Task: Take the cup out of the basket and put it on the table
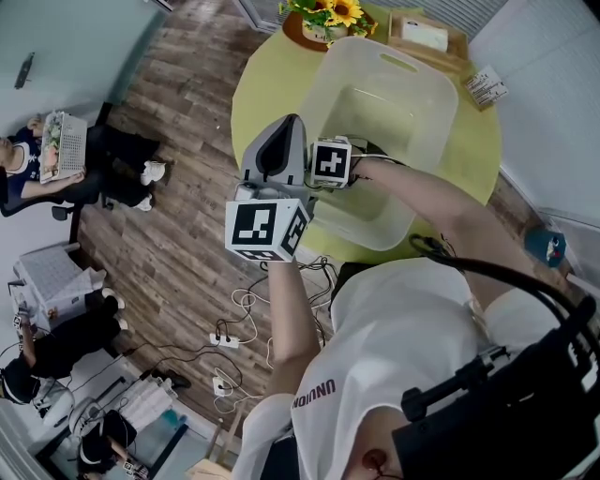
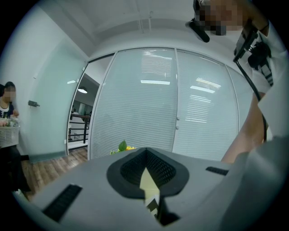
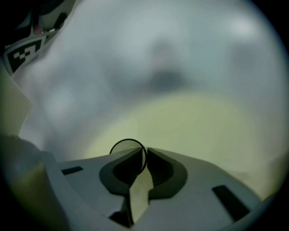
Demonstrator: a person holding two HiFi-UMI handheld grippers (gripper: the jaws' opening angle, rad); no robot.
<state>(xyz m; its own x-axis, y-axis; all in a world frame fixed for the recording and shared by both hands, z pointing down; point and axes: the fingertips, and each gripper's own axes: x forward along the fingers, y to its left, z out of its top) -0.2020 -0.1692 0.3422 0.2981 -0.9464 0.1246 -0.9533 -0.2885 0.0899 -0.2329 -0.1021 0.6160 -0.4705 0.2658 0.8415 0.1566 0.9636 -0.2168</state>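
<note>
The person's right gripper (image 3: 146, 152) reaches down into a large translucent white plastic basket (image 1: 439, 105) that stands on a round yellow-green table (image 1: 255, 86). In the right gripper view its two grey jaws are pressed nearly together on the thin wall of a small clear cup with a round dark-edged rim (image 3: 127, 147), so the cup is pinched at its edge. The pale walls of the basket and the yellow-green of the table showing through them fill the blurred background, which places the cup inside the basket; whether it rests on the basket floor or hangs above it cannot be told. In the head view the cup is hidden beneath the right gripper's black-and-white marker cube (image 1: 330, 161). The left gripper (image 1: 287, 126) is held outside the basket, just beside its near-left wall. In the left gripper view its jaws meet at the tips with nothing between them, pointing toward a frosted glass wall with blinds (image 2: 158, 103). A vase of yellow sunflowers (image 1: 336, 13) and a wooden tray (image 1: 427, 39) sit at the table's far edge.
</note>
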